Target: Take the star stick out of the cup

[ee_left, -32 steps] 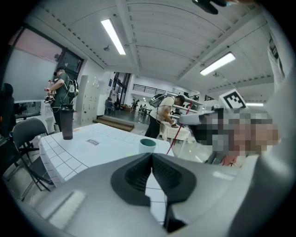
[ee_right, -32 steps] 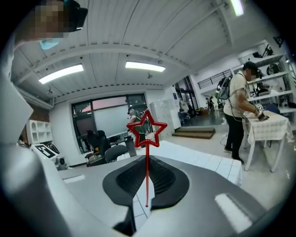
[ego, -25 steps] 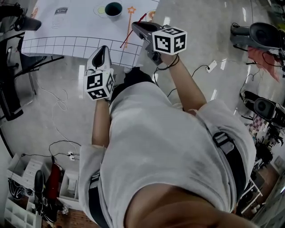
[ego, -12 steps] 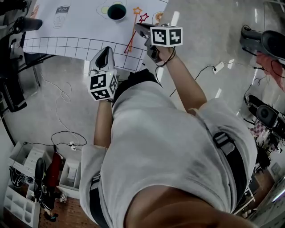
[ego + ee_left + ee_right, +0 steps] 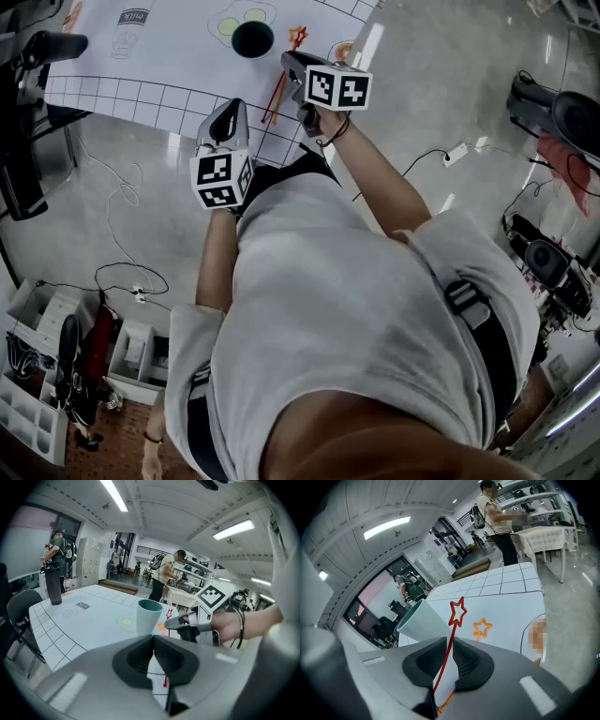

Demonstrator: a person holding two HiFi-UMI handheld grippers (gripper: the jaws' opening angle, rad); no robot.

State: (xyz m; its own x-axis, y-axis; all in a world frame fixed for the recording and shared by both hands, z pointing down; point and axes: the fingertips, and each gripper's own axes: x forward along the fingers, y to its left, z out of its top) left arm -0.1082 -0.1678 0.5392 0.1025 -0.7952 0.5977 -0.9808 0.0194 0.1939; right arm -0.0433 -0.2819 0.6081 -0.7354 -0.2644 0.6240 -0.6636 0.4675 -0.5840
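Observation:
A teal cup (image 5: 252, 38) stands on the white gridded table sheet (image 5: 141, 66); it also shows in the left gripper view (image 5: 149, 616) and the right gripper view (image 5: 419, 620). The red star stick (image 5: 458, 611) is outside the cup, and its thin shaft runs between the jaws of my right gripper (image 5: 451, 644). Those jaws are opening, with a gap on both sides of the shaft. An orange star stick (image 5: 482, 628) lies on the sheet beside it. The right gripper (image 5: 289, 61) hangs just right of the cup. My left gripper (image 5: 232, 105) is shut and empty, at the table's near edge.
A dark bottle (image 5: 55, 585) stands at the table's far left corner, and a chair (image 5: 18, 616) sits beside that edge. Several people stand in the background. Cables (image 5: 122, 206) trail over the floor, and storage bins (image 5: 37, 375) sit at the lower left.
The right gripper has dropped lower beside the cup with the red star stick. The stick's star now sits close to the orange star. The left gripper has hardly moved.

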